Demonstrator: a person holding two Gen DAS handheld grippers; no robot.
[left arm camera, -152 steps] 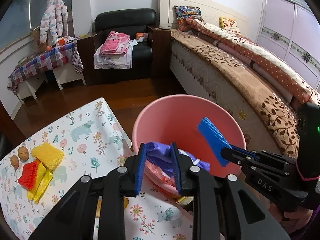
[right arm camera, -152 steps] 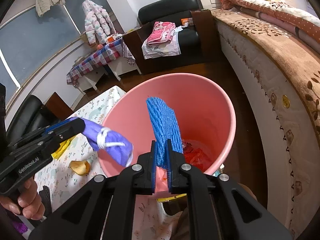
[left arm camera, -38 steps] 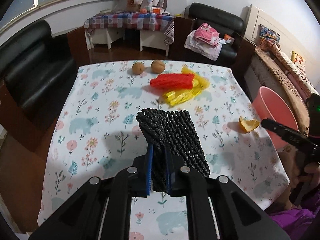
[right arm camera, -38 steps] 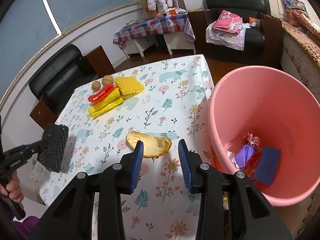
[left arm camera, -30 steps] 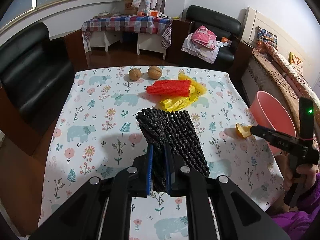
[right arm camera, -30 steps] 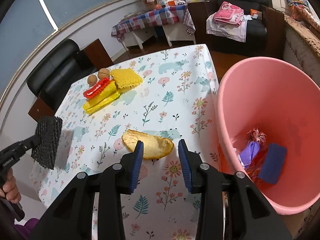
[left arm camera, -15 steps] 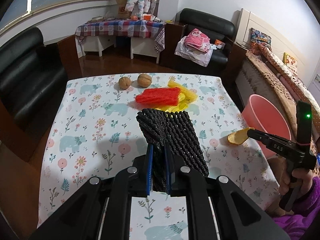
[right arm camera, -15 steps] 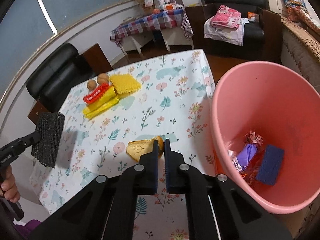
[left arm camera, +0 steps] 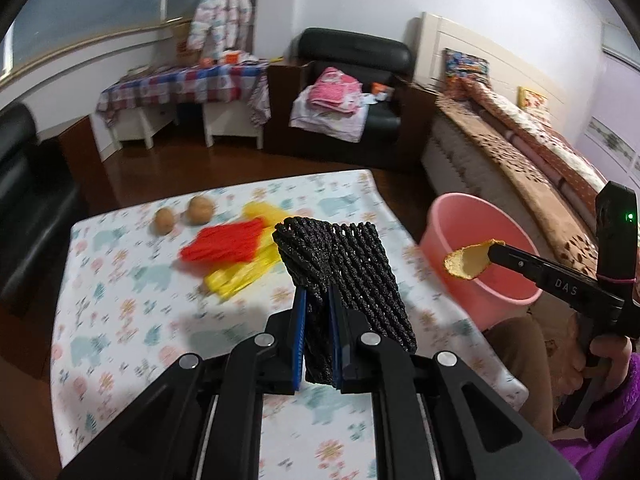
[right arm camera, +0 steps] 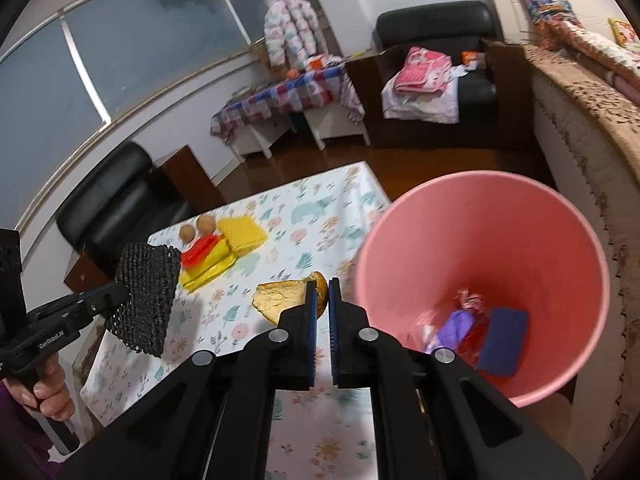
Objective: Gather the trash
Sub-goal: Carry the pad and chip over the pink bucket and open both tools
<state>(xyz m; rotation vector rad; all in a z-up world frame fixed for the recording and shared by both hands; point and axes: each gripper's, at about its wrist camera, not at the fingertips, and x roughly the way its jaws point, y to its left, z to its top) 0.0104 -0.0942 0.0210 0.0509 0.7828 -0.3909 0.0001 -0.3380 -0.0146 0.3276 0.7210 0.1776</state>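
Black foam netting (left arm camera: 347, 276) sits clamped in my left tool (left arm camera: 318, 344), lifted clear above the desk (left arm camera: 120, 320) with its floral cloth. Seen from the left wrist, the net fans up and to the right of the blue pads; behind it on the cloth lie two walnuts (left arm camera: 182, 216), a red net sleeve (left arm camera: 224, 246) and a yellow bag (left arm camera: 236, 276) under it, though that part of the view is blurred. Further right in the same view my right tool (left arm camera: 494, 254) reaches in from the side, pinching a curl of orange peel (left arm camera: 466, 262) in front of the pink bucket (left arm camera: 440, 224), which stands off the desk's right edge beside the bed (left arm camera: 520, 160).

From the right wrist I get what the left cannot give me: the inside of the bucket, with a dark blue pad (right arm camera: 502, 340), a purple bag (right arm camera: 456, 328) and some red and pink wrappers (right arm camera: 470, 300) at the bottom. This view also shows a separate yellow net pad (right arm camera: 242, 236) just right of the red sleeve, which the left view mostly hides behind the black net. My right tool (right arm camera: 322, 308) is closed on the peel's right end, the peel sticking out to the left over the cloth, just left of the bucket rim. At the far left edge my left hand (right arm camera: 48, 388) grips the other tool's handle, the black net held up above the desk's near corner
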